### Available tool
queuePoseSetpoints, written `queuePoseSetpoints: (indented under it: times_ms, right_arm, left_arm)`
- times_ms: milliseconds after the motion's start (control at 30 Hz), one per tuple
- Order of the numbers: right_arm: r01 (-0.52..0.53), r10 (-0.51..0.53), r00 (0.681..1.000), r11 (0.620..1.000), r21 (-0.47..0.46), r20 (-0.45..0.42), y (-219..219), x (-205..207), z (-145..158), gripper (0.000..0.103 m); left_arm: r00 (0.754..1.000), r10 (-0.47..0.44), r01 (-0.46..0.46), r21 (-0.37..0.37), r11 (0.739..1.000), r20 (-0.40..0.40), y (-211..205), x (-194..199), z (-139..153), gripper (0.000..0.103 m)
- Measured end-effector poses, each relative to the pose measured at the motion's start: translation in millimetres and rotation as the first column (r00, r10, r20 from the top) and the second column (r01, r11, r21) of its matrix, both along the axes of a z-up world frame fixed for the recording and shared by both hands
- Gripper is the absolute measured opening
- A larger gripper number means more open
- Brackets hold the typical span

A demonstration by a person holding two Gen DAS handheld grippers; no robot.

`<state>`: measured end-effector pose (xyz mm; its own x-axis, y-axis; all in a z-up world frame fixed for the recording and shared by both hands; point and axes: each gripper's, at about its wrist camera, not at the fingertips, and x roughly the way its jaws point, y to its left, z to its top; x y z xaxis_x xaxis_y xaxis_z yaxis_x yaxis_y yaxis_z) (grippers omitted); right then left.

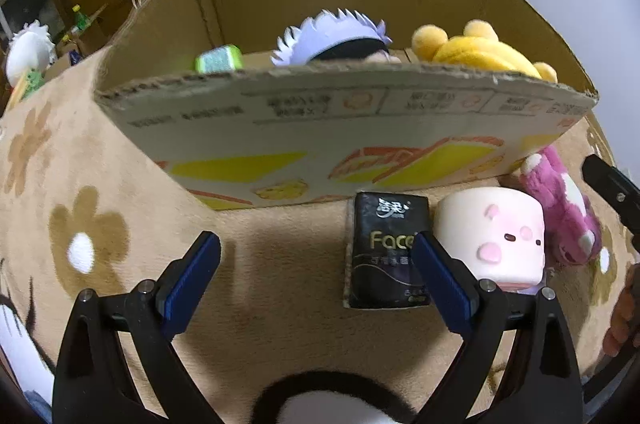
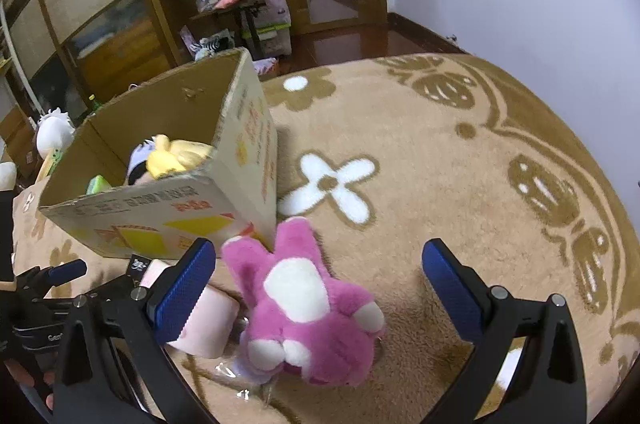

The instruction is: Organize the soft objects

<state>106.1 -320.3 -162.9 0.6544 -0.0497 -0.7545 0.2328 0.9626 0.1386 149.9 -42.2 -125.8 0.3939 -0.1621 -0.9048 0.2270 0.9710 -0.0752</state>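
Left wrist view: left gripper hovers low over the beige flower rug, jaws spread wide, nothing between them, aimed at the near wall of the cardboard box. Black tissue pack lies flat just inside the right finger, long axis running away from the camera toward the box. Pink cube plush sits beside it to the right, face toward the camera; magenta bear plush lies further right, near the box corner. Inside the box: green pack, white-haired doll, yellow bear plush.

Right wrist view: right gripper is angled down at the rug, jaws wide apart and empty. The magenta bear plush lies on its back between the fingers, nearer the left one, long axis front to back, head toward the camera, a foot pointing at the box corner. The pink cube plush lies partly behind the left finger. The left gripper shows at the left edge.
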Motion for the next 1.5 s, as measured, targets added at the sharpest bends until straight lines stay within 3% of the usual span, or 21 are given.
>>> queuePoseSetpoints:
  times_ms: [400,967,1133,1333,1500]
  right_arm:
    - [0.015,-0.014,0.997,1.0,0.014,-0.075,-4.0,6.1,-23.5,0.103]
    - [-0.01,0.013,0.994,1.0,0.027,-0.113,0.8,8.1,-30.4,0.103]
    - [-0.032,0.04,0.991,0.998,0.062,-0.128,2.9,9.7,-33.9,0.091]
    - [-0.043,0.051,0.989,0.997,0.063,-0.138,7.0,10.2,-35.9,0.088]
    - [-0.067,0.079,0.982,0.995,0.076,-0.174,13.9,9.2,-42.3,0.079]
  left_arm:
    - [0.996,-0.018,0.011,-0.082,0.997,-0.09,7.2,12.0,-15.1,0.096]
    - [0.995,-0.052,0.048,-0.053,0.997,-0.088,-13.2,12.5,-20.0,0.096]
    - [0.995,-0.05,0.048,-0.023,0.999,-0.084,-23.9,6.1,-29.6,0.094]
    - [0.996,-0.048,0.049,0.005,0.999,-0.079,-30.1,1.2,-32.0,0.084]
    - [0.996,-0.057,0.06,0.051,0.997,-0.067,-35.7,-7.7,-35.5,0.073]
